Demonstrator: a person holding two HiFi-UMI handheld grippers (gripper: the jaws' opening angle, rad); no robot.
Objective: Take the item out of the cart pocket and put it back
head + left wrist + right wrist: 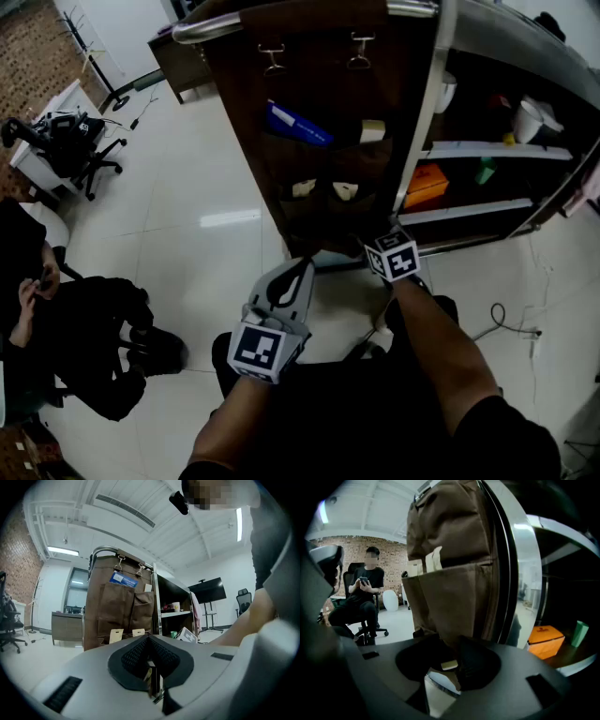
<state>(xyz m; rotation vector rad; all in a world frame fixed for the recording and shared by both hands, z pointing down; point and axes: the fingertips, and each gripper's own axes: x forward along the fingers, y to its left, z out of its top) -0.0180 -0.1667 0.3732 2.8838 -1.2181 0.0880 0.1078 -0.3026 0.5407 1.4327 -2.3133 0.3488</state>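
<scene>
White floor point(206, 187) is being shown behind the pocket bag point(309, 94). Upright cream cards point(345, 190) are being held in its pockets above the nearer right gripper point(447, 660), jaws apart; left gripper point(150, 641) jaws together.

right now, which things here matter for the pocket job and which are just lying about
Job:
brown cart pockets
blue item
cream items

Lying about:
orange box
white container
office chair
seated person

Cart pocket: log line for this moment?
left gripper shut, empty | right gripper open at brown pocket organizer's bottom edge | beige cards in pockets
</scene>
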